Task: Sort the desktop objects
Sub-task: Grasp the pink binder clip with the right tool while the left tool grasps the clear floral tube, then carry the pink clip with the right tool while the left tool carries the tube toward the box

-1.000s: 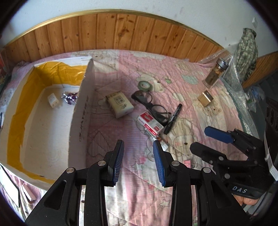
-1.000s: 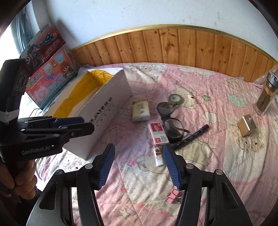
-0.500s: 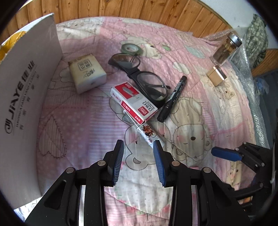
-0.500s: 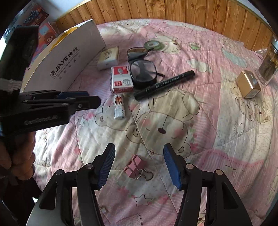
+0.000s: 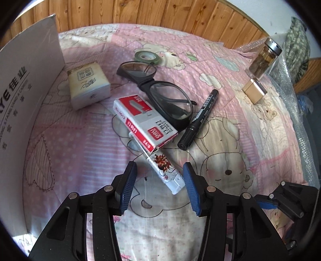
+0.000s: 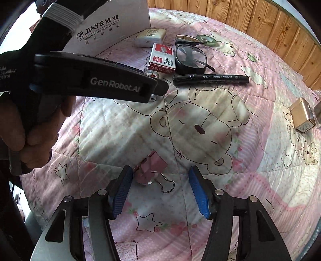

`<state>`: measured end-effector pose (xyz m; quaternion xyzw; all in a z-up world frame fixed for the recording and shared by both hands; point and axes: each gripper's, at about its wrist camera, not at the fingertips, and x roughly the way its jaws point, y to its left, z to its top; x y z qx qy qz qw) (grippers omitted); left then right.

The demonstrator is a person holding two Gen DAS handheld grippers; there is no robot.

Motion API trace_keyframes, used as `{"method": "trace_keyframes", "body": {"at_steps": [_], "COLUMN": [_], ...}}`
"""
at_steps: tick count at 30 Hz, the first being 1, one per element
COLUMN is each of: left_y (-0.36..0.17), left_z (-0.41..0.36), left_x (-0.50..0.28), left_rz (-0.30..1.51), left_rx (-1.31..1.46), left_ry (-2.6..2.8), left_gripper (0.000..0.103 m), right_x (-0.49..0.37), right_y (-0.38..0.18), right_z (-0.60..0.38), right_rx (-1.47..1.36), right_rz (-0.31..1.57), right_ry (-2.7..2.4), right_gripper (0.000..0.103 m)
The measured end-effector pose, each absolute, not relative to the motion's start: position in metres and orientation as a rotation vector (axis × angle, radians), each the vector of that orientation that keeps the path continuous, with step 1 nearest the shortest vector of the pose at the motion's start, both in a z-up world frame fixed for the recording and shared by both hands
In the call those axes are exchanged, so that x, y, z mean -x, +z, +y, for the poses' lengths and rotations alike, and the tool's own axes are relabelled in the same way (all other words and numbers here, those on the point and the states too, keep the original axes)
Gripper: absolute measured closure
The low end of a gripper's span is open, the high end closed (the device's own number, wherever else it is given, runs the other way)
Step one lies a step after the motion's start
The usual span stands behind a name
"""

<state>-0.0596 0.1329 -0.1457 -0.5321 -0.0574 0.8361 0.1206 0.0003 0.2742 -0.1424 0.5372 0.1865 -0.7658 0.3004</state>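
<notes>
My left gripper (image 5: 158, 188) is open, low over the pink quilt, its jaws on either side of the near end of a small white tube with a ladybird print (image 5: 166, 170). Beyond lie a red and white staples box (image 5: 144, 122), black glasses (image 5: 160, 94), a black marker (image 5: 200, 118), a cream box (image 5: 88, 84) and a green tape roll (image 5: 147, 55). My right gripper (image 6: 160, 188) is open above pink binder clips (image 6: 150, 170). The left gripper's body also shows in the right wrist view (image 6: 96, 80).
A white cardboard box (image 5: 22, 96) stands at the left. A gold box (image 5: 254, 90) and a glass jar (image 5: 264, 58) sit at the far right, near bubble wrap (image 5: 297, 112). A wooden wall panel (image 5: 180, 16) runs behind the quilt.
Both grippers have moved forward and down towards the quilt. The left now brackets the white tube, and the right has closed in over the pink binder clips. Both stay open.
</notes>
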Motion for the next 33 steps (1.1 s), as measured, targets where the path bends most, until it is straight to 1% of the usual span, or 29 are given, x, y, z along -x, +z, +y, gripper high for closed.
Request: {"method": "trace_keyframes", "body": {"at_steps": [3, 5, 7, 9, 10, 11, 12, 13, 14, 16, 21, 24, 33], "left_y": [-0.147, -0.147, -0.148, -0.148, -0.148, -0.147, -0.147, -0.147, -0.147, -0.146, -0.143, -0.138, -0.097], "left_z": [0.127, 0.132, 0.143, 0.149, 0.150, 0.150, 0.148, 0.144, 0.140, 0.136, 0.139, 0.140, 0.133], "left_x": [0.056, 0.058, 0.059, 0.059, 0.059, 0.058, 0.059, 0.060, 0.061, 0.062, 0.052, 0.044, 0.024], "left_rz": [-0.195, -0.161, -0.067, -0.008, 0.011, 0.034, 0.042, 0.028, 0.008, -0.024, 0.010, -0.022, -0.132], "left_rx": [1.562, 1.551, 1.537, 1.522, 1.509, 1.503, 1.508, 1.511, 1.518, 1.530, 1.547, 1.552, 1.468], "left_ry": [2.456, 2.476, 2.497, 2.504, 2.500, 2.500, 2.501, 2.498, 2.492, 2.481, 2.473, 2.439, 2.423], "left_gripper": [0.052, 0.052, 0.051, 0.054, 0.061, 0.073, 0.080, 0.083, 0.084, 0.084, 0.084, 0.085, 0.085], "right_x": [-0.003, -0.005, -0.009, -0.014, -0.013, -0.011, -0.008, -0.004, 0.000, 0.003, 0.002, 0.002, 0.010], "right_y": [-0.140, -0.139, -0.141, -0.142, -0.140, -0.138, -0.137, -0.136, -0.135, -0.133, -0.125, -0.124, -0.104], "right_z": [0.274, 0.273, 0.272, 0.271, 0.268, 0.271, 0.275, 0.279, 0.283, 0.287, 0.297, 0.307, 0.293], "right_rx": [-1.421, -1.417, -1.408, -1.387, -1.392, -1.400, -1.416, -1.437, -1.460, -1.477, -1.478, -1.493, -1.437], "right_rz": [0.496, 0.484, 0.496, 0.525, 0.516, 0.504, 0.473, 0.414, 0.362, 0.325, 0.249, 0.194, 0.181], "right_ry": [-2.011, -2.002, -2.003, -2.007, -2.012, -2.025, -2.028, -2.022, -2.017, -2.013, -2.019, -2.025, -2.056], "right_gripper": [0.052, 0.052, 0.048, 0.049, 0.058, 0.065, 0.067, 0.073, 0.074, 0.074, 0.074, 0.074, 0.074]}}
